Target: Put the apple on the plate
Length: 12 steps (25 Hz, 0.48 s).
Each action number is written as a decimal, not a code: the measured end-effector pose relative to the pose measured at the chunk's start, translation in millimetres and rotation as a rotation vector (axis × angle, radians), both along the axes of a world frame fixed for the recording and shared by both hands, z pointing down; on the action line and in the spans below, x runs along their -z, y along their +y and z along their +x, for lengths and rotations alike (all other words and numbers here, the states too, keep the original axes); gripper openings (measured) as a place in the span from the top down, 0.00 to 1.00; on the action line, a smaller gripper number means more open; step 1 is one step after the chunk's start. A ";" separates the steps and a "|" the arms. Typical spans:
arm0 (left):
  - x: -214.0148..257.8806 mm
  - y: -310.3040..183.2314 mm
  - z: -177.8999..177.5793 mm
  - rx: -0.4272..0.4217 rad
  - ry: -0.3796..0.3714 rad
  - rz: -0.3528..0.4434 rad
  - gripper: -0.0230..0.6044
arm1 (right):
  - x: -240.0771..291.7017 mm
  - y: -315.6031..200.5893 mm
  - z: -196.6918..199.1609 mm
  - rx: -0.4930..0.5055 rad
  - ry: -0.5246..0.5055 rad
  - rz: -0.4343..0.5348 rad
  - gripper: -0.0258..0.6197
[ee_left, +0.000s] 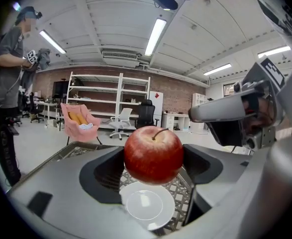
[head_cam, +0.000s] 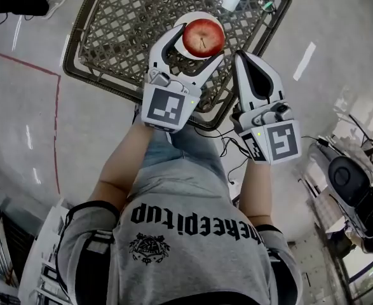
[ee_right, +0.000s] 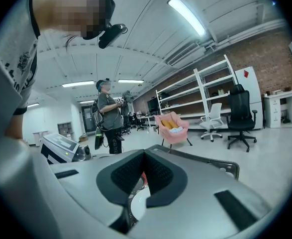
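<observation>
The left gripper (head_cam: pixel 197 40) is clamping the red apple (head_cam: pixel 203 37) between its jaws over the lattice table (head_cam: pixel 116 24); the head view is mostly hiding what the left gripper view is showing plainly, the white plate (ee_left: pixel 145 206) lying on the lattice just below the held apple. The right gripper (head_cam: pixel 251 68) is hovering just beside the left, its jaws pressed together on nothing; its own view is catching only slivers of red and white through the slit. The grey shirt (head_cam: pixel 192 234) is showing dark print, partly readable as "keepitup".
</observation>
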<state>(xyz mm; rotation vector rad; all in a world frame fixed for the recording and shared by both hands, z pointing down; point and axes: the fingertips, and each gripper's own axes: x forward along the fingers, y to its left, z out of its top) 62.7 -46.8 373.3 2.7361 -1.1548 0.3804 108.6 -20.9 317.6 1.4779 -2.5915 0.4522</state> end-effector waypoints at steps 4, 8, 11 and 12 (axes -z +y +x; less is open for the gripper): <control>-14.0 -0.1 -1.1 0.020 -0.024 0.004 0.33 | -8.3 1.5 1.9 0.008 -0.002 -0.011 0.95; -26.7 -0.5 -2.9 0.035 -0.033 -0.020 0.33 | -16.0 0.7 2.1 0.012 -0.003 -0.022 0.95; -36.8 -1.5 -5.7 0.040 -0.046 -0.026 0.33 | -20.4 -1.3 0.9 0.015 -0.003 -0.028 0.95; -40.5 -1.3 -6.4 0.043 -0.047 -0.029 0.33 | -21.4 -1.7 0.8 0.016 -0.003 -0.029 0.95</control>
